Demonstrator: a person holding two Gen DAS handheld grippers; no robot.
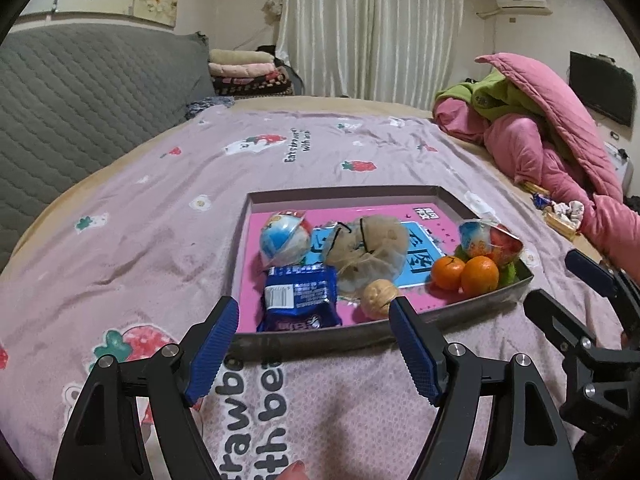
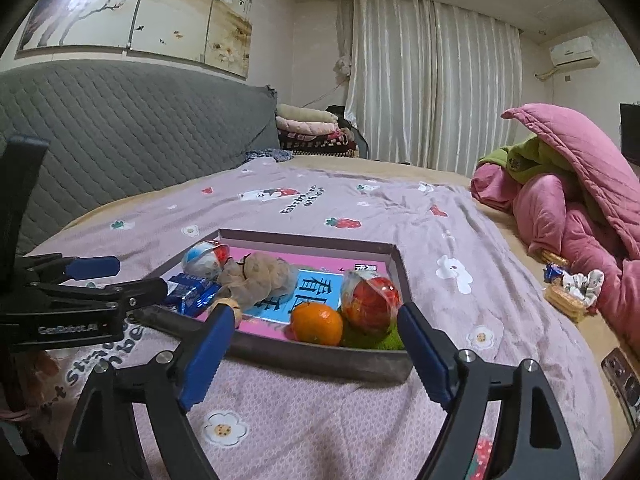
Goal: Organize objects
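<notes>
A shallow grey tray point(image 1: 340, 196) with a pink bottom lies on the bed. It holds a blue-white ball pack point(image 1: 284, 240), a blue snack packet point(image 1: 298, 300), a beige mesh pouch point(image 1: 366, 252), a walnut point(image 1: 378, 298), two oranges point(image 1: 466, 274) and a red-blue ball pack point(image 1: 490, 238). My left gripper point(image 1: 314, 320) is open and empty, just short of the tray's near rim. My right gripper point(image 2: 314, 326) is open and empty at the tray's point(image 2: 312, 354) near right, before an orange point(image 2: 316, 322) and the red pack point(image 2: 370, 300).
The pink strawberry blanket point(image 1: 160, 208) covers the bed. A pile of pink and green quilts point(image 1: 540, 132) lies at the right, with small snacks point(image 2: 568, 288) beside it. A grey quilted headboard point(image 1: 80, 100) stands at the left. The left gripper shows in the right wrist view point(image 2: 80, 292).
</notes>
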